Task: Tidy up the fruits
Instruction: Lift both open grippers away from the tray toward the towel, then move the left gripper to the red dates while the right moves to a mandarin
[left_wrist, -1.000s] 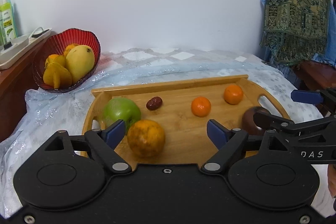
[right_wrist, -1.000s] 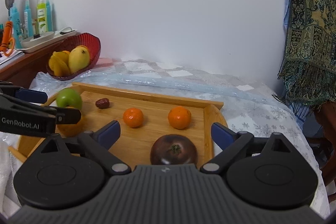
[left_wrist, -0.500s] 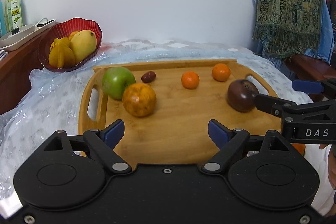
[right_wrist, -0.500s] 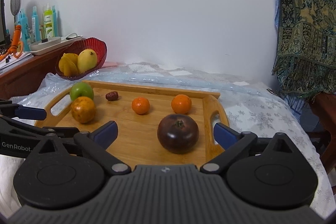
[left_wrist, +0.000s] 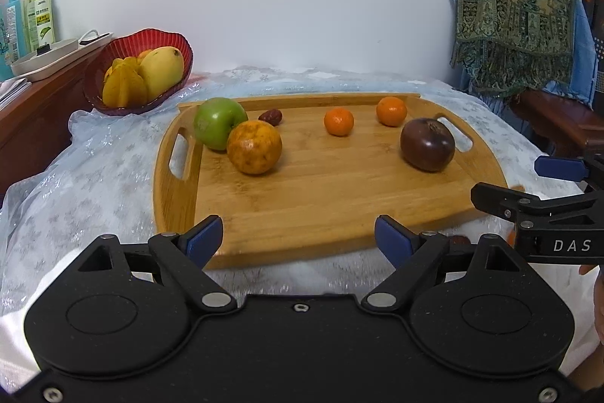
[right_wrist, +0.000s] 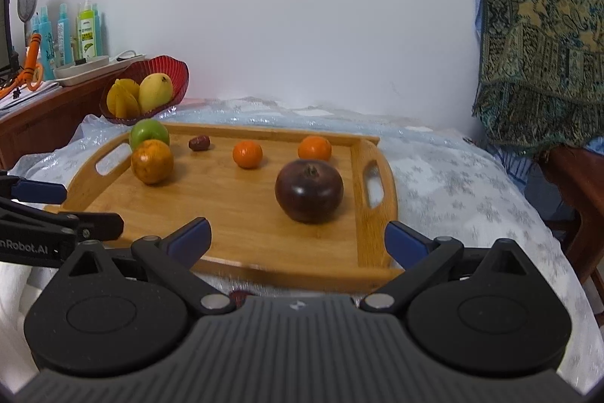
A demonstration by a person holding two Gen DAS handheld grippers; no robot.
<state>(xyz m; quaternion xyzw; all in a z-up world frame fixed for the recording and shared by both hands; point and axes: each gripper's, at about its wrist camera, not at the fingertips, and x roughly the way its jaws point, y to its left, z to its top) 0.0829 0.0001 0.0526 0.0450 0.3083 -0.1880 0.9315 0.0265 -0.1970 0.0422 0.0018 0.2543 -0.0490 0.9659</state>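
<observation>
A wooden tray (left_wrist: 339,199) (right_wrist: 241,214) lies on a cloth-covered table. On it sit a green apple (left_wrist: 219,123) (right_wrist: 149,135), a large orange (left_wrist: 254,147) (right_wrist: 151,161), a dark red date (left_wrist: 271,116) (right_wrist: 199,142), two small tangerines (left_wrist: 339,121) (left_wrist: 391,111) (right_wrist: 247,155) and a dark purple fruit (left_wrist: 427,150) (right_wrist: 308,191). My left gripper (left_wrist: 298,238) hangs open over the tray's near edge with nothing between its fingers. My right gripper (right_wrist: 296,238) is open too, near the tray's front right corner, and is also empty.
A red bowl (left_wrist: 124,44) (right_wrist: 177,67) with a mango and starfruit stands at the back left. A wooden sideboard (left_wrist: 34,112) with bottles and a white dish is further left. A patterned cloth (left_wrist: 513,2) hangs at the right over a chair.
Both grippers have drawn back from the fruit toward the tray's near edge. The large orange and the purple fruit, earlier between the fingers, now lie well ahead.
</observation>
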